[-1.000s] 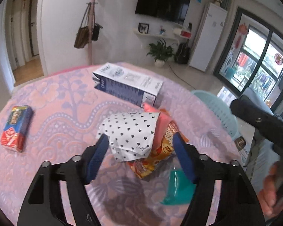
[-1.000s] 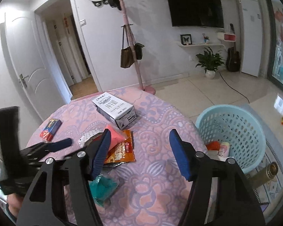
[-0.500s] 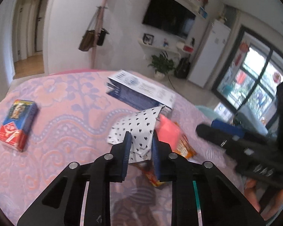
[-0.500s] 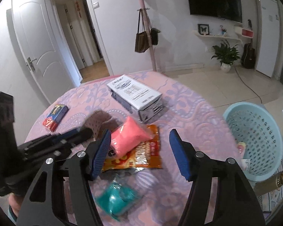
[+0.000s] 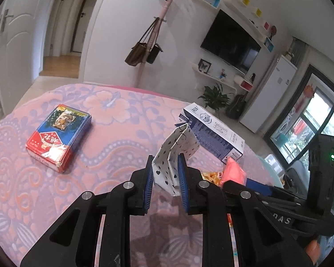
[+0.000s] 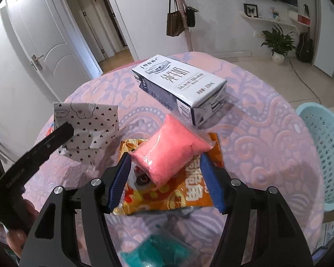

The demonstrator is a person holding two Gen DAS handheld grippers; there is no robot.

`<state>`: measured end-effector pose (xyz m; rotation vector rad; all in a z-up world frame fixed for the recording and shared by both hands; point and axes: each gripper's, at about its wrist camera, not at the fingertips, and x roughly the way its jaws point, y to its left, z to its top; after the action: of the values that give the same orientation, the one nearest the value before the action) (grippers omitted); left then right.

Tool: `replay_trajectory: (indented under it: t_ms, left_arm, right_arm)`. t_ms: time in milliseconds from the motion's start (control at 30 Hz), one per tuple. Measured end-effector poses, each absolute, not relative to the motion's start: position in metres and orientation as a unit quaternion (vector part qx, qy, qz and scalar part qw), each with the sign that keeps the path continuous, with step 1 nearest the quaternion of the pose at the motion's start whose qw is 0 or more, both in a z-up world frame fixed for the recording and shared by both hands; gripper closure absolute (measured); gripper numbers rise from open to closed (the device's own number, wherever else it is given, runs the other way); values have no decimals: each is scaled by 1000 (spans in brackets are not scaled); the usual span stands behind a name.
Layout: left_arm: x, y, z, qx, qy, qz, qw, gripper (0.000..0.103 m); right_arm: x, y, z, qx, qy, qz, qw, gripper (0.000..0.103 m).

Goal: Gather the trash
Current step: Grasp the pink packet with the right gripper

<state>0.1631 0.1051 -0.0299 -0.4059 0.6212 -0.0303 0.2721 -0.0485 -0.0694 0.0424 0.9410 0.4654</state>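
My left gripper (image 5: 165, 178) is shut on a white paper bag with black hearts (image 5: 174, 155) and holds it up off the table; the bag also shows in the right wrist view (image 6: 89, 131). My right gripper (image 6: 164, 182) is open, its blue pads on either side of a pink packet (image 6: 170, 149) that lies on an orange snack wrapper (image 6: 184, 195). A teal packet (image 6: 160, 251) lies below the right gripper. A white and navy milk carton (image 6: 180, 84) lies behind the packet. A red and blue box (image 5: 58, 138) lies at the table's left.
A light blue laundry basket (image 6: 325, 155) stands on the floor just past the table's right edge. The round table has a pink and purple flowered cloth (image 5: 113, 111). A coat stand with bags (image 5: 144, 53) is beyond the table.
My left gripper closed on the heart-patterned bag and lifted it upright. My right gripper moved forward and down until its open fingers flank the pink packet.
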Motion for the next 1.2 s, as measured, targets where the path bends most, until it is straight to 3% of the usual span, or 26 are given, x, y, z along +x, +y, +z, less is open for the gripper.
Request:
replay_trajectory:
  t_ms: [100, 233, 400, 533, 667, 733, 800, 1100, 1167, 1200]
  left_arm:
    - [162, 103, -28, -200, 304, -19, 931, 83]
    - [164, 107, -29, -202, 305, -25, 930, 83]
    - [164, 108, -29, -206, 304, -30, 930, 83]
    - [164, 105, -28, -203, 302, -38, 931, 83]
    - [162, 104, -25, -204, 293, -50, 933, 84]
    - [161, 104, -23, -210, 286, -66, 933, 92]
    - [159, 103, -19, -215, 276, -83, 933, 94]
    - [151, 75, 5, -196, 257, -142, 936, 97]
    - [152, 70, 5, -187, 277, -147, 931, 83]
    - [152, 69, 2, -185, 294, -145, 926, 56]
  right_arm:
    - [274, -42, -70, 16, 451, 227, 863, 42]
    - [278, -38, -70, 32, 458, 232, 858, 33]
    - [282, -42, -71, 56, 458, 230, 857, 33]
    - [279, -42, -73, 38, 448, 212, 868, 60]
    - [271, -48, -70, 40, 437, 217, 872, 63]
    - [266, -50, -68, 41, 431, 221, 874, 63]
    - [257, -58, -61, 49, 420, 224, 878, 63]
    - [233, -118, -2, 71, 352, 199, 912, 64]
    - [228, -133, 4, 80, 344, 194, 915, 64]
    - [226, -140, 6, 85, 342, 192, 916, 64]
